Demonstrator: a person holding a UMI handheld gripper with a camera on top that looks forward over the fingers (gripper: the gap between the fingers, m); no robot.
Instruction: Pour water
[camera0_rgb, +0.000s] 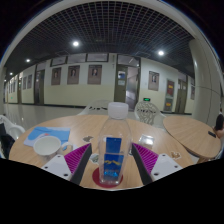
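A clear water bottle with a blue label (112, 160) stands upright on a round red coaster (112, 181) on a wooden table (90, 128). My gripper (112, 148) is open. The bottle stands between the two fingers, with a small gap at each side between it and the magenta pads (81, 158). A white cup (47, 146) sits to the left of the fingers, on the table next to a blue cloth (45, 133).
A white container (118, 110) stands at the far side of the table, beyond the bottle. A second wooden table (195, 136) is to the right. Chairs (148, 114) stand behind the table, in a large hall with framed pictures on the wall.
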